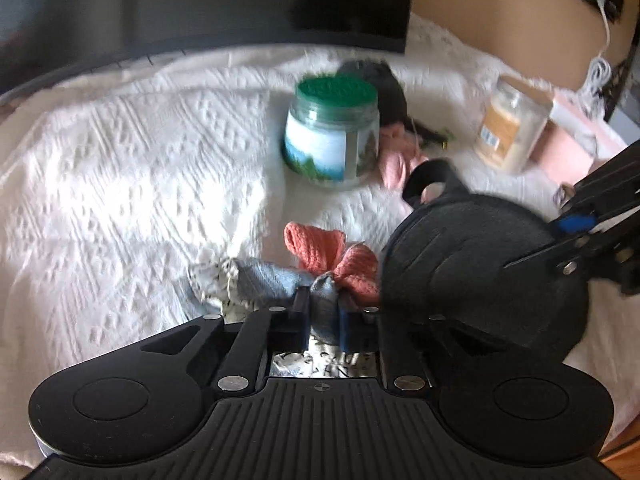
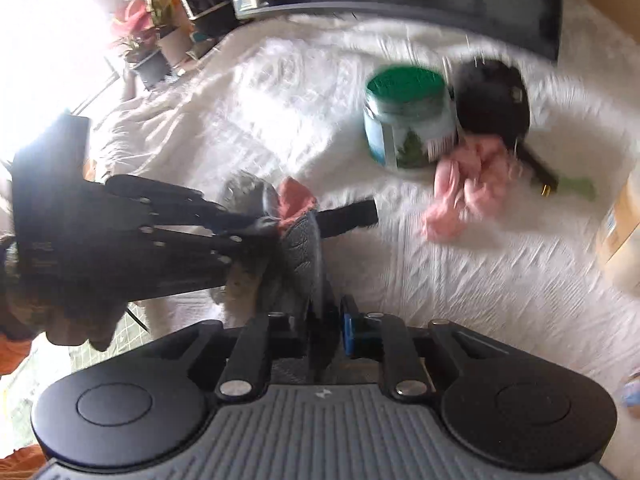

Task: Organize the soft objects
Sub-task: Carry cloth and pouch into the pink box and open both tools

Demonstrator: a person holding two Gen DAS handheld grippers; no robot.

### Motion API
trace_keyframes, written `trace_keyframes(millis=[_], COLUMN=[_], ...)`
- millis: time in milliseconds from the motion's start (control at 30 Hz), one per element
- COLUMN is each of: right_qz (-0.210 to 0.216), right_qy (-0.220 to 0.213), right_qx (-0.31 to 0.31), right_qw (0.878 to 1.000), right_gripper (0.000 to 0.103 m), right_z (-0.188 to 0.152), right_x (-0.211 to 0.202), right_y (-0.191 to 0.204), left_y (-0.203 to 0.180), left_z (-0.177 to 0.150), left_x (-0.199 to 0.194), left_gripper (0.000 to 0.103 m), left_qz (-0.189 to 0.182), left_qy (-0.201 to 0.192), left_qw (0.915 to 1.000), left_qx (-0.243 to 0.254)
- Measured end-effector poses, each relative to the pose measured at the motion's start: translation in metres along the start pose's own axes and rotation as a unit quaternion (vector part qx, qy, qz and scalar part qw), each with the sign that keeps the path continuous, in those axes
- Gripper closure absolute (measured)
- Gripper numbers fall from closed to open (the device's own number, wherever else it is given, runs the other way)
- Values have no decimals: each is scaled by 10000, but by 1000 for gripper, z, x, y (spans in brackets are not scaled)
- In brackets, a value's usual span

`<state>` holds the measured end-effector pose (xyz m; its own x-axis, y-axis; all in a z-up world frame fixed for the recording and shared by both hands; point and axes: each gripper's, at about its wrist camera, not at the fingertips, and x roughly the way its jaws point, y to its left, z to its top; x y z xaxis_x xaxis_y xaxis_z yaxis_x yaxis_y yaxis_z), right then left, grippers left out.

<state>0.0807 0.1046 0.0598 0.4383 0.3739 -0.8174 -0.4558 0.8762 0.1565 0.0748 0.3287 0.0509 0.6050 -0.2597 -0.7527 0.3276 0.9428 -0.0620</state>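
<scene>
Left gripper (image 1: pixel 323 312) had its jaws pinching the grey-and-coral sock bundle (image 1: pixel 320 268) just above the white bedspread (image 1: pixel 120 180), while the right gripper (image 2: pixel 326 328) clamped the dark quilted mitt (image 1: pixel 472 260) beside it, probably to pile softies together, jar (image 1: pixel 332 132) untouched.

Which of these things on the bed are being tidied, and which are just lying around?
Part of the job:
blue and coral knitted bundle, in left gripper
dark oven mitt, in right gripper
pink cloth
black cap

Lying about:
green-lidded jar
pale jar
</scene>
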Motion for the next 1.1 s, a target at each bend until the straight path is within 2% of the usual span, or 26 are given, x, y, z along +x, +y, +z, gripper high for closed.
trace_keyframes(millis=[100, 267, 367, 500, 633, 767, 933, 1100], right_qz=[-122, -617, -1090, -1656, -2174, -2718, -3150, -3422], right_qy=[-218, -932, -1576, -2165, -2585, -2797, -2876, -2940], right_qx=[-74, -74, -23, 286, 669, 1064, 1463, 1677], right_qw=[9997, 9937, 9815, 9617, 9388, 9147, 8925, 8765], right_gripper=[88, 88, 88, 88, 88, 88, 88, 88], right_z=[15, 51, 60, 58, 37, 9, -20, -38], right_x=[-33, -105, -156, -210, -252, -277, -296, -305], right_y=[-2, -26, -46, -80, -113, -145, -180, -198], left_y=[-6, -34, -60, -105, -159, -217, -278, -316], left_z=[22, 89, 132, 175, 208, 222, 224, 220], left_x=[-16, -52, -64, -69, -61, -42, -15, 12], left_gripper=[90, 90, 90, 90, 90, 90, 90, 90], left_qz=[34, 184, 234, 124, -202, -533, -863, -1052], left_qy=[-322, -1264, -1784, -2164, -2241, -2083, -1802, -1484], left_qw=[9995, 9913, 9829, 9752, 9729, 9729, 9726, 9738], left_qx=[15, 321, 392, 438, 536, 855, 1185, 1362])
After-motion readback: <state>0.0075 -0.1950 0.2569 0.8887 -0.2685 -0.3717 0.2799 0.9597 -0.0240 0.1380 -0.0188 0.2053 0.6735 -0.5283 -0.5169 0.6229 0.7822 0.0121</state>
